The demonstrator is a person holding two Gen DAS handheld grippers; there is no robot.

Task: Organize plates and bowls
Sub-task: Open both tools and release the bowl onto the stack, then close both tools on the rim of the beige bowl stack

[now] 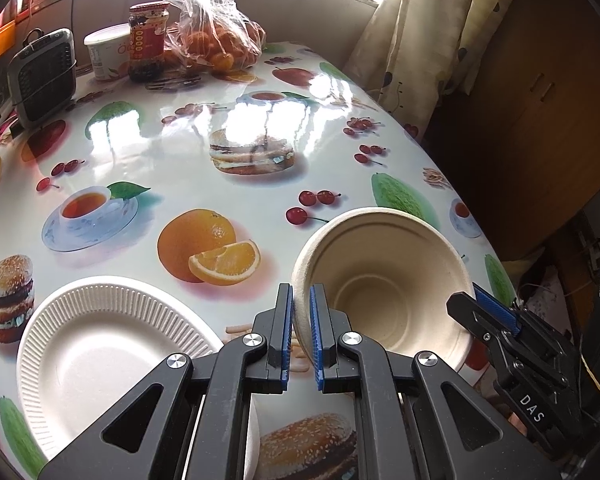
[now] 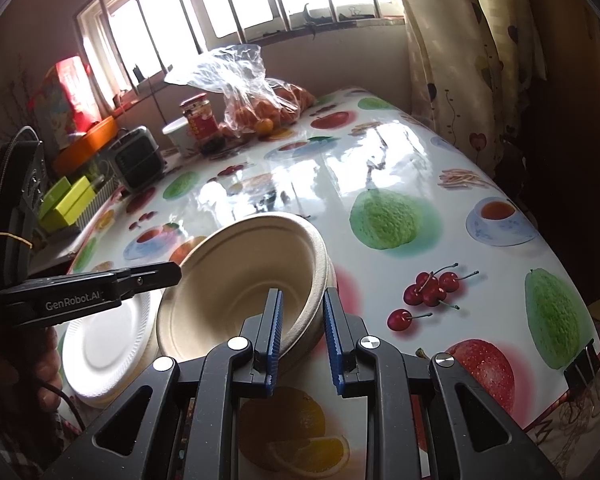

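A beige paper bowl [image 1: 384, 280] is held tilted just above the fruit-print table [image 1: 204, 184], between both grippers. My left gripper [image 1: 300, 294] is shut on its left rim, one pad inside and one outside. My right gripper [image 2: 300, 298] is shut on the opposite rim; in the left wrist view it shows as a black jaw [image 1: 474, 304] at the bowl's right edge. In the right wrist view the bowl [image 2: 240, 280] has a layered rim, like nested bowls. A white ribbed paper plate [image 1: 112, 344] lies flat to the left of the bowl, also visible as the plate [image 2: 108, 344] under the left gripper [image 2: 168, 274].
At the table's far end stand a plastic bag of oranges [image 1: 220, 40], a red-label jar [image 1: 148, 40], a white tub [image 1: 106, 52] and a small grey heater [image 1: 44, 76]. A curtain [image 1: 420, 32] hangs by the right edge. A binder clip [image 2: 580, 368] grips the tablecloth.
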